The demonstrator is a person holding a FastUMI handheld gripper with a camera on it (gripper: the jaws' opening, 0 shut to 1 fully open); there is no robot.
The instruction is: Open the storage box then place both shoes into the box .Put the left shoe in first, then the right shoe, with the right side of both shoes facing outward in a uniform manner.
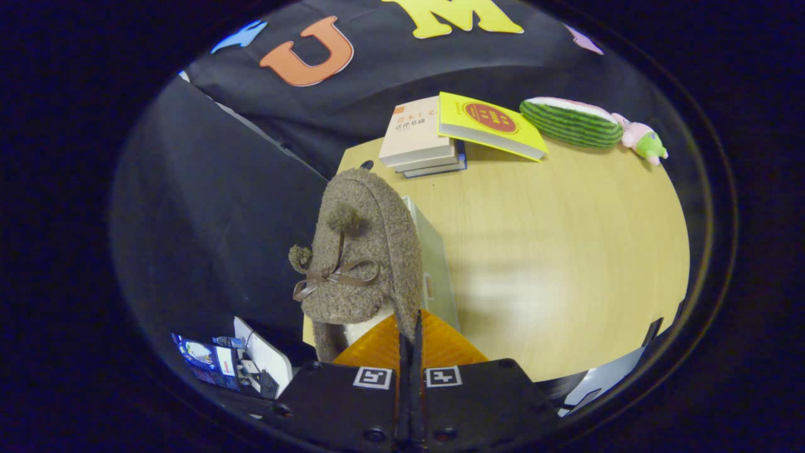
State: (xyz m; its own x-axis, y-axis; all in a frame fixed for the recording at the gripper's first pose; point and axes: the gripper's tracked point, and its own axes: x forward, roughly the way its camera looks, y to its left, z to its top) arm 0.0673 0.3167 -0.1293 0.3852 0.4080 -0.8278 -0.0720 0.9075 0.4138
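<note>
A pale wooden table (pixel 566 251) fills the ground beyond the fingers, with a stack of books (pixel 421 141), a yellow book (pixel 490 126) leaning on it, and a watermelon plush (pixel 569 121) along its far edge. A fuzzy brown shoe (pixel 361 264) with a ribbon bow hangs upright just ahead of the gripper (pixel 412 327), partly covering the grey storage box (pixel 437 264) behind it. The fingers are pressed together, pinching the shoe's rear edge.

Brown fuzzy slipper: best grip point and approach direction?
The collar edge at the heel opening, from the heel end. The gripper is shut on the slipper there, and it hangs toe away from the fingers, bow and pom-poms facing the camera, above the storage box. That thin rim likely fits the fingers; the bulky toe probably would not.
</note>
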